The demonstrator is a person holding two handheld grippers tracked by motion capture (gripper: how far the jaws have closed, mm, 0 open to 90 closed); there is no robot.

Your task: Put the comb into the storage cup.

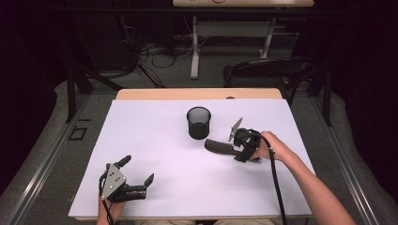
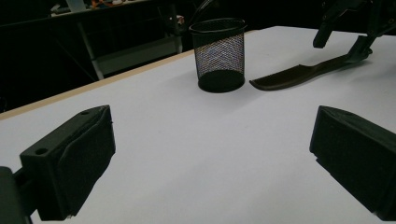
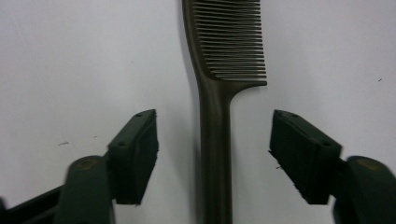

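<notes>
High view puts the left hand-held gripper [image 1: 139, 171] at the near left of the white table [image 1: 155, 140], lying low on the surface with its jaws spread wide and nothing between them; the person's left hand [image 1: 109, 208] comes in from the bottom edge behind it. Left gripper view confirms this: its two black pads [image 2: 74, 158] stand far apart over bare table, with the rest of the scene beyond them. Toward the middle, farther from the person, a black mesh cup [image 1: 198, 122] stands upright and, as far as the high view shows, has nothing in it. Just right of the cup and a little nearer the person lies a dark comb [image 1: 219, 147], flat on the table, its toothed end near the cup's base but not touching it. Right of that, the right hand-held gripper [image 1: 238, 149] is set over the comb's handle end, held by the person's right hand [image 1: 272, 146]. Right gripper view shows its jaws partly open, one on each side of the comb's handle [image 3: 215, 154], with a clear gap between each pad and the handle, so the comb is straddled but not gripped.
</notes>
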